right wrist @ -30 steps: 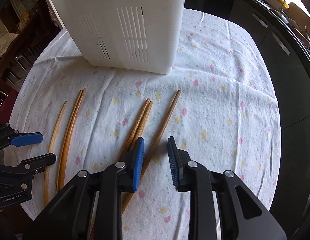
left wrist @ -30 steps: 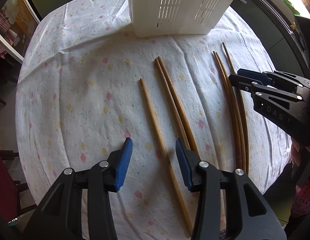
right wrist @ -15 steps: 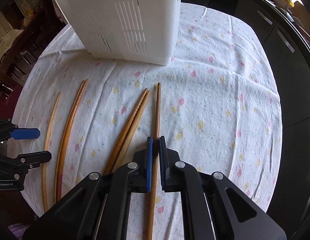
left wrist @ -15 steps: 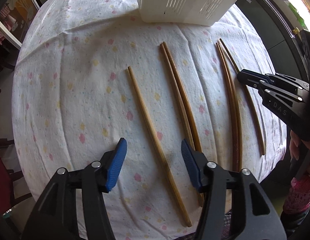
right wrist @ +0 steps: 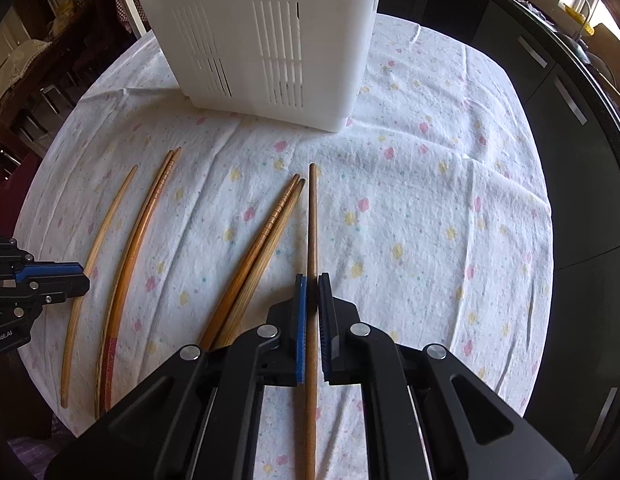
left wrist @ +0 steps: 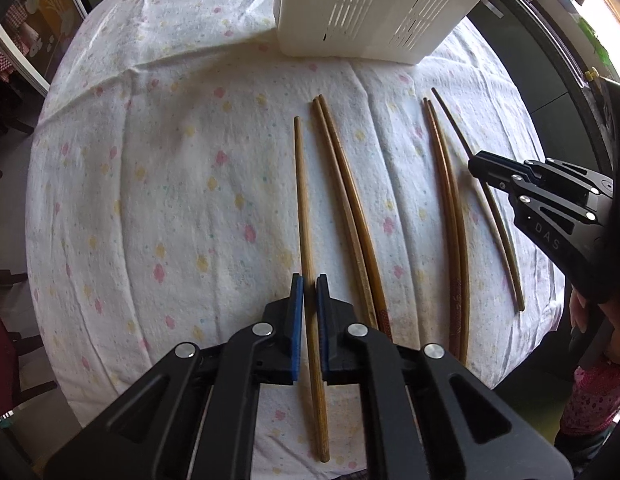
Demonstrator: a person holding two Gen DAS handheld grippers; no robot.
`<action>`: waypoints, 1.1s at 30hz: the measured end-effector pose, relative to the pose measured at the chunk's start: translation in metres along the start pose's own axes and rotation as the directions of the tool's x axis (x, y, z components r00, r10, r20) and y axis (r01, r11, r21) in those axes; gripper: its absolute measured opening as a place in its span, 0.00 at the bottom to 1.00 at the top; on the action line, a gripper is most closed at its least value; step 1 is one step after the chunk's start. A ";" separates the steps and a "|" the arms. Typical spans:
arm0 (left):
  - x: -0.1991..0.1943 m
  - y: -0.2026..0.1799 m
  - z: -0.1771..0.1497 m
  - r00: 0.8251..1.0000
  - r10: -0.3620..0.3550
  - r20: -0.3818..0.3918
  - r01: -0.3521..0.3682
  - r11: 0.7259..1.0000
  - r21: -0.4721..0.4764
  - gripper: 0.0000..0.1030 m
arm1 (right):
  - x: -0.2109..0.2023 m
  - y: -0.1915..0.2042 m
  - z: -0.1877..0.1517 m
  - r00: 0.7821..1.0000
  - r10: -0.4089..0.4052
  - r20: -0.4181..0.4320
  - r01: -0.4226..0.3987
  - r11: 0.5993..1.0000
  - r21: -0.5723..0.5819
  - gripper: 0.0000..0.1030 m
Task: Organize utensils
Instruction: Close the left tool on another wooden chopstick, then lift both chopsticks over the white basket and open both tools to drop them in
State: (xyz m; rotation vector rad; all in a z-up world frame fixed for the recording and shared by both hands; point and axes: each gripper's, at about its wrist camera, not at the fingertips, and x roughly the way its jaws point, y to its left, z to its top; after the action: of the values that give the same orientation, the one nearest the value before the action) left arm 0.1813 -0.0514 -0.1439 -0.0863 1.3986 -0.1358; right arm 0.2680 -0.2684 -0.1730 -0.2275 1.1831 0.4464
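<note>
Left claw (left wrist: 309, 282) and right claw (right wrist: 312, 280) are each pinching shut on one chopstick (left wrist: 303, 200), so I'm worrying they're pivoting loose on lifting.

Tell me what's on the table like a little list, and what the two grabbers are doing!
Cover: flowery white tablecloth
Container: white slotted basket, at the far side
Utensils: six wooden chopsticks
Left gripper: fingers shut on a plain chopstick
Right gripper: fingers shut on a straight chopstick
</note>
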 end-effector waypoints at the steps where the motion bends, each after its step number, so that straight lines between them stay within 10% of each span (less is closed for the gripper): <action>1: -0.009 -0.001 -0.001 0.999 0.003 0.034 -0.003 1.000 0.010 0.06 | -0.007 -0.003 -0.003 1.000 0.017 0.025 -0.017 1.000 0.015 0.06; 16: -0.119 -0.026 -0.010 0.940 -0.034 0.339 -0.010 0.992 0.126 0.06 | -0.154 -0.019 -0.044 0.904 0.133 0.407 -0.168 0.984 0.050 0.06; 33: -0.205 -0.033 0.037 0.863 -0.051 0.502 -0.021 0.990 0.137 0.05 | -0.249 -0.004 0.033 0.806 0.150 0.573 -0.177 0.984 -0.010 0.06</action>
State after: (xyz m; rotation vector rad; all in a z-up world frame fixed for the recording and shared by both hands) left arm 0.1821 -0.0551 0.0671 -0.0144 0.8577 -0.2070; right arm 0.2213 -0.3123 0.0697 0.0547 0.6144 0.5905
